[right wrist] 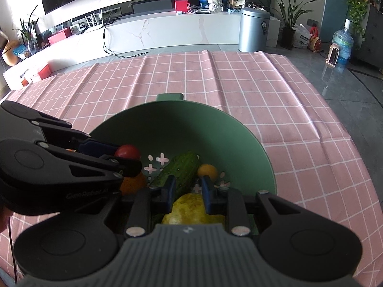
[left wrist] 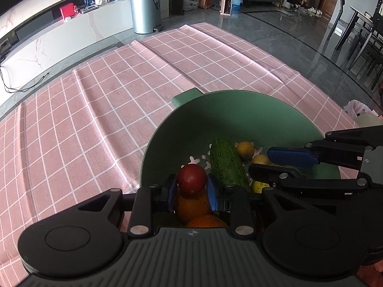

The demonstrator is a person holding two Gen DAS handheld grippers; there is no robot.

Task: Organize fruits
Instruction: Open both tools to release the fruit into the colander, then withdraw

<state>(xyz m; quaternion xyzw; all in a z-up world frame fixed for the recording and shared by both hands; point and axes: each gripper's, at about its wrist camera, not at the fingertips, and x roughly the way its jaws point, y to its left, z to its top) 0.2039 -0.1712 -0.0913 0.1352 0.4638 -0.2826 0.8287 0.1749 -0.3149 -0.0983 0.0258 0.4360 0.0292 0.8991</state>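
A green colander bowl stands on the pink checked cloth. My left gripper hangs over its near left side, blue pads against a red tomato. Two oranges lie under it. A cucumber and a small yellow fruit rest on the bowl's floor. My right gripper reaches in from the right, jaws narrow with nothing seen pinched. A larger yellow fruit lies beneath its fingers.
The pink checked tablecloth covers the table around the bowl, with creases at the far side. The bowl's handle tab points away from me. Beyond the table edge are a grey bin and a white low cabinet.
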